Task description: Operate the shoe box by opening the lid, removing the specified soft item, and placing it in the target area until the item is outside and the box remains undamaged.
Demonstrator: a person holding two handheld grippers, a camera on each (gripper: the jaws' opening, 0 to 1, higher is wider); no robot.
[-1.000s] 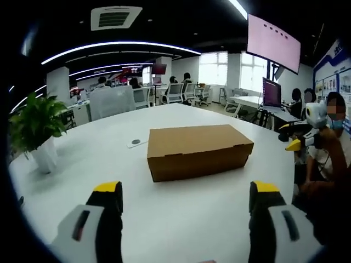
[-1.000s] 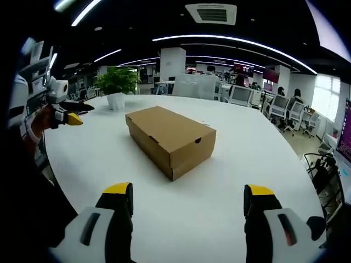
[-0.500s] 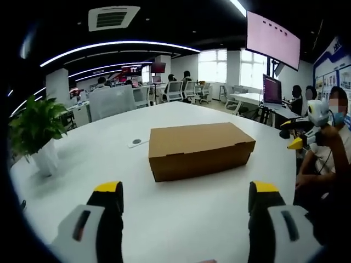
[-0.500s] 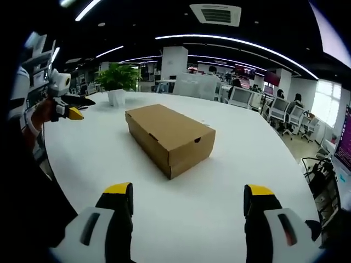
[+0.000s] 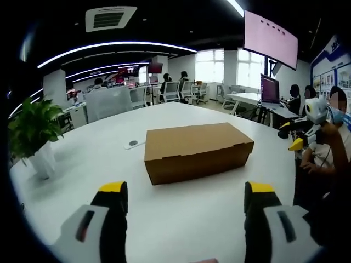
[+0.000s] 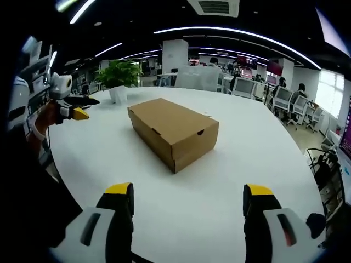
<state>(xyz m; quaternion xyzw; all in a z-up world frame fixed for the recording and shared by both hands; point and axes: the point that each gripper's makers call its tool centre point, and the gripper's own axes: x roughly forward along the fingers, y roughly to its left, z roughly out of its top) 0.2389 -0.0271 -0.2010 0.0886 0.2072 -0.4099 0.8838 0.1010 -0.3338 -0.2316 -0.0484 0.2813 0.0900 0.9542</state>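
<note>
On white table (image 5: 82,164), closed shoe box (image 5: 197,150); both grippers open-jawed.

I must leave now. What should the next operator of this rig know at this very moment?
Left gripper: open, holding nothing, short of the box.
Right gripper: open, holding nothing, also short of the box.
Shoe box: closed, flat on the white table, touched by neither gripper.
A potted plant stands near the table edge.
Done: nothing yet.
Left: open the lid, take out the soft item, place it in the target area.

The shoe box (image 5: 197,150) has its lid shut (contents hidden); the small disc (image 5: 132,143) beyond it is too small to identify.
</note>
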